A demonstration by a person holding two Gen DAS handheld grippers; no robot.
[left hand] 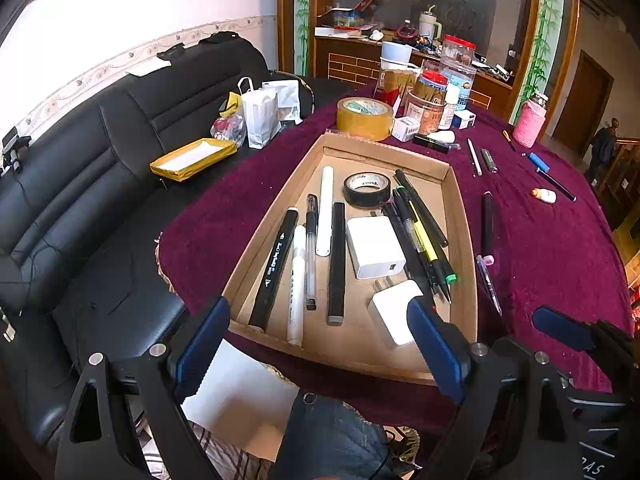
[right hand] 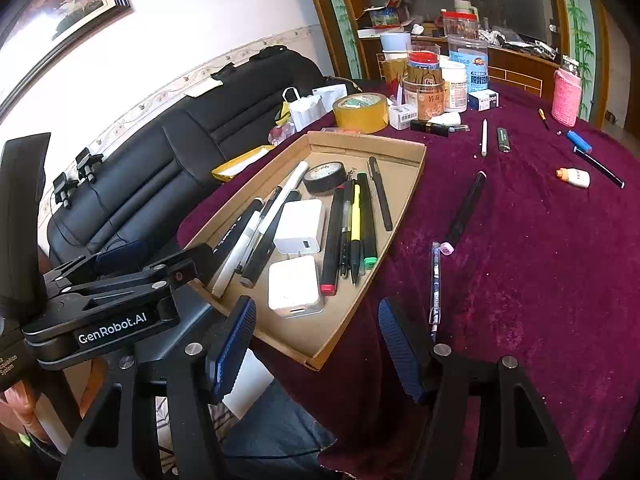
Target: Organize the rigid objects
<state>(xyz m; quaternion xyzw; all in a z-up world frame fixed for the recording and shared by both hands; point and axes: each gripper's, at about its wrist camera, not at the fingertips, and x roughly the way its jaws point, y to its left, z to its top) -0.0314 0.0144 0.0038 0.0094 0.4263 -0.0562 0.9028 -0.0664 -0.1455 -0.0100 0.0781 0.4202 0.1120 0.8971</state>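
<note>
Both tongs spread, nothing between the pads. Left gripper (left hand: 318, 344) hangs over the near edge of the cardboard tray (left hand: 466, 240); right gripper (right hand: 316, 344) sits just right of its near corner. Tray on the maroon cloth (right hand: 540, 272) holds pens, markers, two white chargers (left hand: 374, 246), black tape roll (left hand: 367, 189). Loose patterned pen (right hand: 435, 284) and black pen (right hand: 466, 208) lie right of the tray; more pens farther right.
</note>
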